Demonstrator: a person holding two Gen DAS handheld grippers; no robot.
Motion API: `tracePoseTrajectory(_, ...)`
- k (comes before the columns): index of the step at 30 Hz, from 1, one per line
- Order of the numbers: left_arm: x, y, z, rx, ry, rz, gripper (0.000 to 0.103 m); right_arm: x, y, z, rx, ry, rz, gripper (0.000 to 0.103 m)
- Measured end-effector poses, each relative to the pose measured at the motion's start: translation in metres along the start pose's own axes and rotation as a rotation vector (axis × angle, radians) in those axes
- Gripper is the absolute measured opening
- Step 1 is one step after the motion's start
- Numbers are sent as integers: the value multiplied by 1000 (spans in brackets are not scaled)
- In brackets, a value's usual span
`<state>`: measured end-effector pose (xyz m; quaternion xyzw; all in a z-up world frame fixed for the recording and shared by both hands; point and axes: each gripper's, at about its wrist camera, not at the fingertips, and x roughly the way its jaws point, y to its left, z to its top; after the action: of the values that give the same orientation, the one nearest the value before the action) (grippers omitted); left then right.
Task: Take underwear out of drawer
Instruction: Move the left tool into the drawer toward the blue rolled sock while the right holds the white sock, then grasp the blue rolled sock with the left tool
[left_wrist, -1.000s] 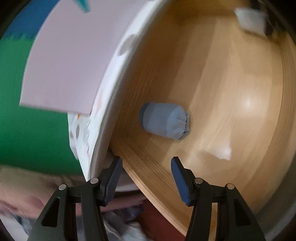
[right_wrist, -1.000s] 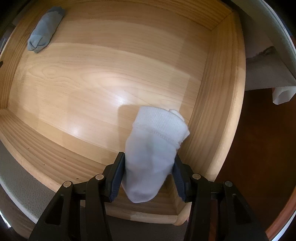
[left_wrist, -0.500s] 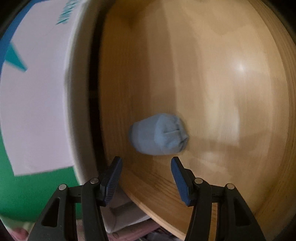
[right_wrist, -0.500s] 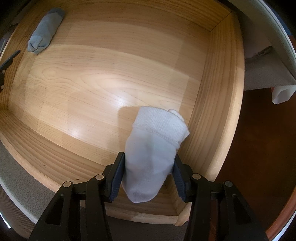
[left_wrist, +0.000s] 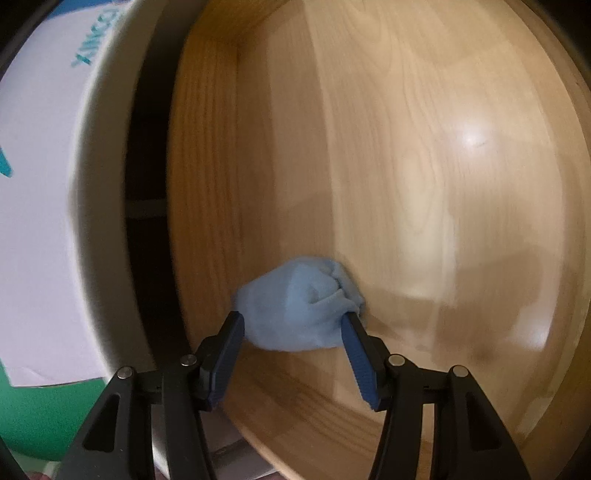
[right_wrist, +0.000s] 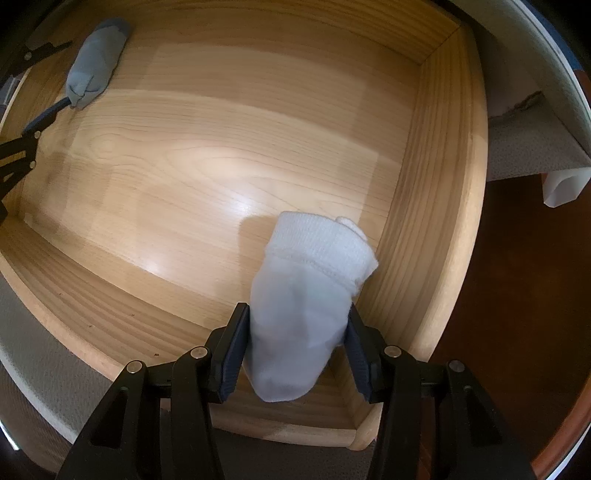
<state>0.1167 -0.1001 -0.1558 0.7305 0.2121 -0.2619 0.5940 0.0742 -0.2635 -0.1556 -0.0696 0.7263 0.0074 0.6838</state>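
My right gripper (right_wrist: 297, 349) is clamped on the white rolled bundle (right_wrist: 312, 291), which hangs between the pads above the drawer's (right_wrist: 436, 206) front right corner. My left gripper (left_wrist: 291, 350) reaches into the far left corner, where the blue rolled bundle (left_wrist: 299, 306) lies on the drawer floor, close beside the left wall. Its jaws stand partly apart around the bundle: the right pad is against the cloth, the left pad just beside it, and I cannot tell that it presses.

To do this grab well, I judge I should push the fingers a little deeper so the pads straddle the roll's thick middle and not only its near end. The left pad needs room between cloth and wall without scraping the wood. Then I should close firmly and lift straight up, so the roll does not unfurl or snag on the drawer's rim.
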Motion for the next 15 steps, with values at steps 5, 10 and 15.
tracePoseTrajectory(5, 7, 9, 2, -64, 2, -59, 39, 0, -2, -2, 0, -2, 1, 47)
tracePoseTrajectory(10, 12, 31, 2, -124, 25, -141, 28, 0, -2, -2, 1, -2, 1, 47)
tracePoseTrajectory(15, 22, 66, 0, -259, 67, -276, 25, 0, -3, -1, -3, -2, 0, 46)
